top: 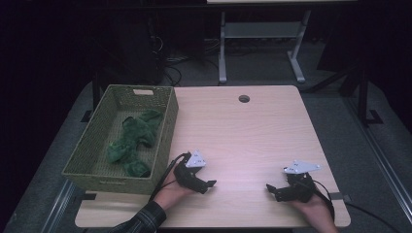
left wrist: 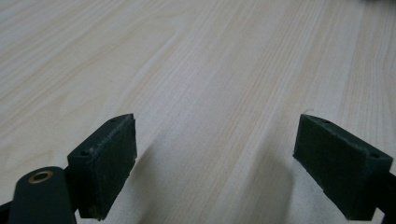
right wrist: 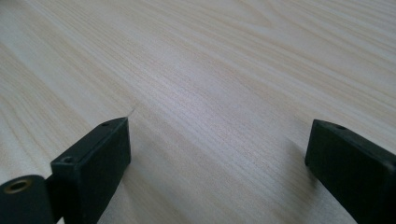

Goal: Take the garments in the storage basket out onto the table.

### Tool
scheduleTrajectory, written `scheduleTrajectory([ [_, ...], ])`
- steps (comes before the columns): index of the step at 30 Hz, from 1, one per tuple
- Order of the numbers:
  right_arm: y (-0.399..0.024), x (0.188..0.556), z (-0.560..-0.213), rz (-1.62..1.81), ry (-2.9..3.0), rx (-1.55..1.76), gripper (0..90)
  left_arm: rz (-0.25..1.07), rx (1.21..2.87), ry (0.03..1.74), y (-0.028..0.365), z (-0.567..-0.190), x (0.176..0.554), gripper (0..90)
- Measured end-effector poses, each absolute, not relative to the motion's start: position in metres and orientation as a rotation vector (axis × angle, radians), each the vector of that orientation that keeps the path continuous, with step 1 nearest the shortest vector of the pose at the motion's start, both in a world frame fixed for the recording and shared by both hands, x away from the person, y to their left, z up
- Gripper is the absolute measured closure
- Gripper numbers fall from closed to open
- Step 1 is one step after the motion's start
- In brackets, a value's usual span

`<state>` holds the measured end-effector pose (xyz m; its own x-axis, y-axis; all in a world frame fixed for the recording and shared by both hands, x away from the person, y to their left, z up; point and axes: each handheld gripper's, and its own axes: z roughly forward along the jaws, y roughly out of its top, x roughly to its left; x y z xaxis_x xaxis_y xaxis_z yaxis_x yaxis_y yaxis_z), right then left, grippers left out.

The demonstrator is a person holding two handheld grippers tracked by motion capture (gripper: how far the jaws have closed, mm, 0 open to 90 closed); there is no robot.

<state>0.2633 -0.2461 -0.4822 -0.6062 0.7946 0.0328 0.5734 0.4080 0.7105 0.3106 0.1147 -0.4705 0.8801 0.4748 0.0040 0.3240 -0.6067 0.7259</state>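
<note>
1. The left tool (top: 210,185) sits low over the near part of the desk (top: 252,131), held in the person's left hand (top: 170,191); it points to the right in the high view, toward the other tool.
2. In the left gripper view the left tool's (left wrist: 215,163) two black jaws stand wide apart with only bare pale wood grain between them; they hold nothing.
3. The right tool (top: 270,188) rests near the desk's front right corner in the right hand (top: 311,208), pointing left, so the two tools face each other, well apart.
4. In the right gripper view the right tool (right wrist: 217,168) also stands wide, gripping nothing, with bare wood between the pads.
5. Farther back on the left, a woven green basket (top: 97,145) stands at the desk's left edge, its long axis running from near to far.
6. Inside it lies a green cloth (top: 133,141), crumpled and stretched lengthwise along the basket, one end toward the near wall and the other toward the far right corner. It is apart from both tools; the left tool is the nearer one, just beside the basket's near right corner.
</note>
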Motion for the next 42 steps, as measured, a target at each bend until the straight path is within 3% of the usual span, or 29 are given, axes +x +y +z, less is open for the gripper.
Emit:
scheduleTrajectory([
  [42,-0.246,0.264,-0.482,1.008,2.358,1.180,6.5,0.224,2.201,0.622,0.122,-0.440,0.313,13.3],
])
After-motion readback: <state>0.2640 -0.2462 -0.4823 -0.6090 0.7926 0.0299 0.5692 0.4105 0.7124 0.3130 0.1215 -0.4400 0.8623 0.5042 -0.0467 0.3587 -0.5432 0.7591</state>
